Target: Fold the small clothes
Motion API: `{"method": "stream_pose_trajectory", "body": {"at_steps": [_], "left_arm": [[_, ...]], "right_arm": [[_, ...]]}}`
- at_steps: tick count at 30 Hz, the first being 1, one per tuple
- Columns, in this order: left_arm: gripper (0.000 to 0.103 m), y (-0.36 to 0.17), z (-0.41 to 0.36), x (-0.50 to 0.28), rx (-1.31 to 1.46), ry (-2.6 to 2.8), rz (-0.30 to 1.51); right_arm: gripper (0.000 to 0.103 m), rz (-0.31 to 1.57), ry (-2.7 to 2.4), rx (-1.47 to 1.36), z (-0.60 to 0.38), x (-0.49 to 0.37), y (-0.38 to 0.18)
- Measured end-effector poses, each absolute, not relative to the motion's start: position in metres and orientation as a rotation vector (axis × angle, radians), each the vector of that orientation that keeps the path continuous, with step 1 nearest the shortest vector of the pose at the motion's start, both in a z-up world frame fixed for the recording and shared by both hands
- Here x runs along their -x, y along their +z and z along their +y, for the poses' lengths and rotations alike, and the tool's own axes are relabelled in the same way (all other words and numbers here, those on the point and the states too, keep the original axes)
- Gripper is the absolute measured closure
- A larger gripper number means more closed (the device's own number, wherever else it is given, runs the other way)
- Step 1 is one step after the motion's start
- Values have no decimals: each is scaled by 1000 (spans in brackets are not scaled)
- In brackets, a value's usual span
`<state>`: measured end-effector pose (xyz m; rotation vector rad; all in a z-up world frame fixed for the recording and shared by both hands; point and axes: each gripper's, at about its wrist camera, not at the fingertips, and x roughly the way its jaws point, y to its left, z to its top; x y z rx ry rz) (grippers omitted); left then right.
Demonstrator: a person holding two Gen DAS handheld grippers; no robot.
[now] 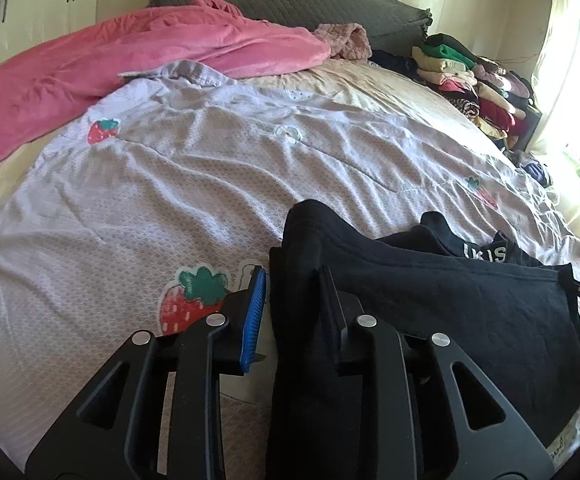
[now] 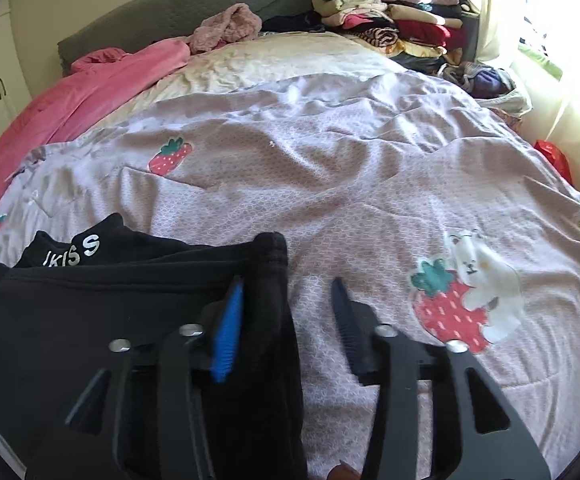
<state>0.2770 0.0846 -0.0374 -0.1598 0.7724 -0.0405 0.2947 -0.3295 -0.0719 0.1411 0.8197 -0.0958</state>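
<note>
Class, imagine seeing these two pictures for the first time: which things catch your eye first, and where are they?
The black garment lies in the foreground on the strawberry-print bedspread, between the fingers of both grippers. A pink blanket sprawls along the bed's far left. A colourful stack of folded clothes sits at the far right, near the bright window.

Black garment with white lettering, partly folded, lying flat on bed near edge, one folded edge raised.
</note>
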Motion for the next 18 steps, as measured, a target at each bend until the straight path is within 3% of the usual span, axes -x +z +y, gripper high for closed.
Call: {"method": "stream_pose_trajectory", "body": {"at_steps": [6, 16, 18], "left_arm": [[69, -15, 85, -266, 151, -16, 723], [42, 12, 56, -240, 102, -79, 696], [31, 15, 49, -233, 93, -98, 692]], "right_arm": [[41, 742, -93, -162, -333, -271, -46], [32, 681, -5, -162, -313, -231, -19], [30, 690, 11, -149, -306, -225, -20]]}}
